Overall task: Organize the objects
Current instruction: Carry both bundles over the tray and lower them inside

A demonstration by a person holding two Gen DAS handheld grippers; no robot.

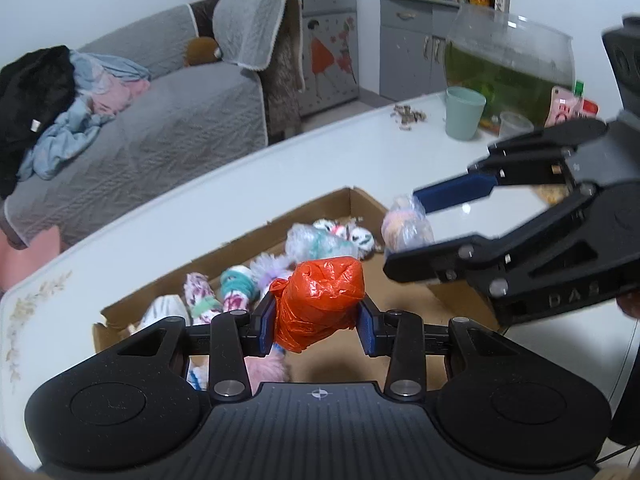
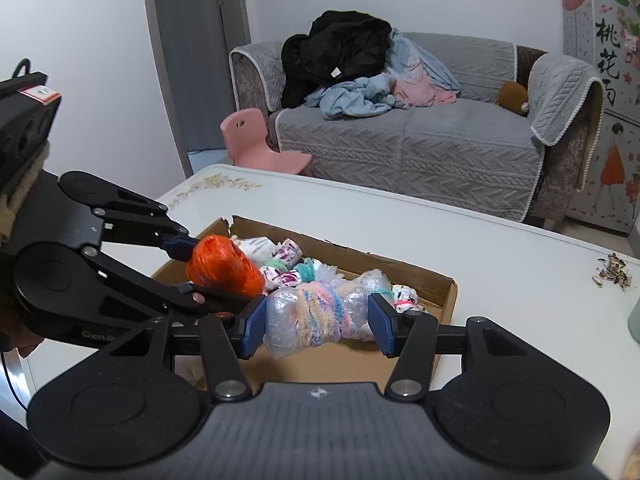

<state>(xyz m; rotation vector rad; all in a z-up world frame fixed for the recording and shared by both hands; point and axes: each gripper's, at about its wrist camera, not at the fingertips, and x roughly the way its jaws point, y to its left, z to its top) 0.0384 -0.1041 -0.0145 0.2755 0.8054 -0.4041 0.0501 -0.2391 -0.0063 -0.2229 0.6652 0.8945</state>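
My left gripper (image 1: 318, 326) is shut on an orange plastic bundle (image 1: 320, 304), held above a shallow cardboard box (image 1: 360, 200). In the right wrist view that orange bundle (image 2: 224, 266) hangs over the box's left end, clamped by the left gripper (image 2: 200, 268). My right gripper (image 2: 316, 326) is shut on a clear plastic bundle wrapped with pastel yarn (image 2: 318, 316). From the left wrist view, the right gripper (image 1: 404, 226) holds that bundle (image 1: 406, 224) over the box's right side. Several small wrapped bundles (image 1: 240, 284) lie inside the cardboard box (image 2: 444, 280).
The white table (image 1: 280, 184) carries a green cup (image 1: 464, 114), a fish bowl of green water (image 1: 508, 68), a clear cup (image 1: 516, 124) and scattered seed shells (image 2: 612, 270). Beyond the table stand a grey sofa (image 2: 420, 148) piled with clothes and a pink chair (image 2: 256, 140).
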